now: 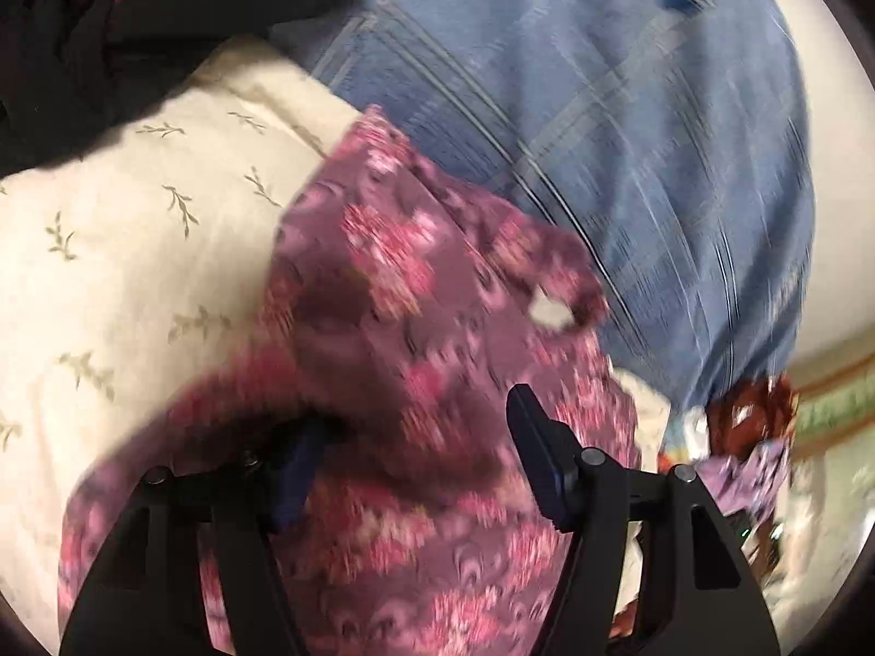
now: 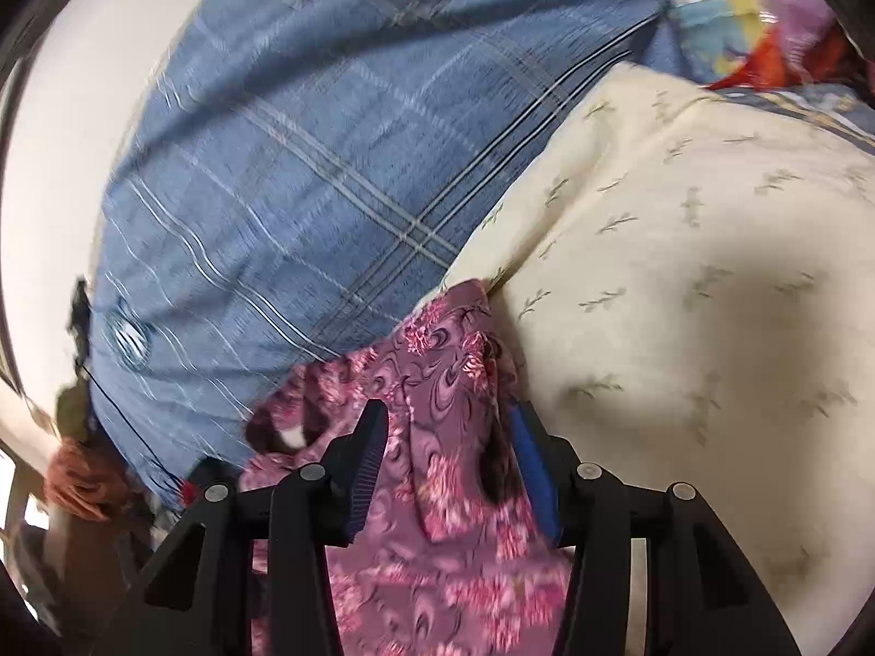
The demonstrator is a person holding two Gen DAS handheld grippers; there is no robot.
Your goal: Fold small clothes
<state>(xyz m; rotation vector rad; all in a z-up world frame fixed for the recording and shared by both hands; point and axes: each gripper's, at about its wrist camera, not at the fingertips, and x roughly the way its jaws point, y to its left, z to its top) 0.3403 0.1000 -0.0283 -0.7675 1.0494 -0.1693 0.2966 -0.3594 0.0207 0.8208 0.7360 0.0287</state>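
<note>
A small purple garment with pink flowers (image 1: 394, 295) lies bunched on a cream sheet, blurred in the left wrist view. My left gripper (image 1: 413, 410) stands open over it. The cloth drapes over the left finger and hides its tip; the right finger (image 1: 538, 454) is bare. In the right wrist view the same garment (image 2: 448, 492) runs loosely between the fingers of my right gripper (image 2: 448, 407), which is open too. Neither pad presses on the cloth. One corner of the garment reaches the edge of the blue cloth.
The cream sheet with leaf sprigs (image 1: 136, 251) (image 2: 683, 273) meets a blue plaid cloth (image 1: 601, 109) (image 2: 306, 164). Dark and red clothes (image 1: 82, 54) are heaped at the far left. Colourful bundles (image 1: 738, 426) (image 2: 722, 16) sit beyond the plaid cloth.
</note>
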